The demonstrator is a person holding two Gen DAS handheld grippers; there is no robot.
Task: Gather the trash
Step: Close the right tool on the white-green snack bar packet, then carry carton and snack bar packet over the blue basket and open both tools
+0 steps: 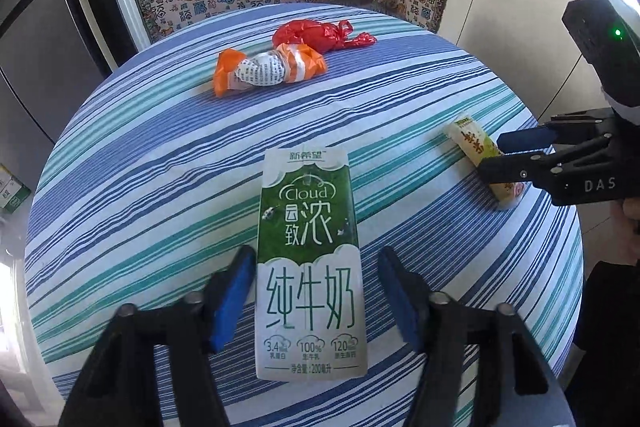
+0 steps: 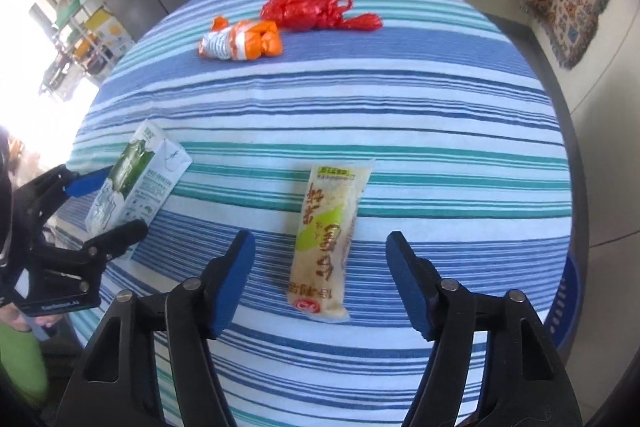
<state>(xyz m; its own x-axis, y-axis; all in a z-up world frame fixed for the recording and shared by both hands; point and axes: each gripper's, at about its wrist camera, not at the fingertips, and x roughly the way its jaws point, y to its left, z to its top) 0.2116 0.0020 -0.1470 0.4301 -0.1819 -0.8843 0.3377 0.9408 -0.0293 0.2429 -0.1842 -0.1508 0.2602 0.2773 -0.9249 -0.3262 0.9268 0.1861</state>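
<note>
Your left hand-held gripper [image 1: 316,297], spread, straddles the carton [image 1: 310,267] lengthwise; right hand-held gripper [image 2: 320,283], spread, straddles the packet [image 2: 326,239].

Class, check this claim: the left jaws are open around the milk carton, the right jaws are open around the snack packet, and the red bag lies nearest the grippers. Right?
Not quite. The red bag lies farthest from the grippers, beyond the orange wrapper, as the left wrist view shows. The milk carton and snack packet parts hold.
</note>
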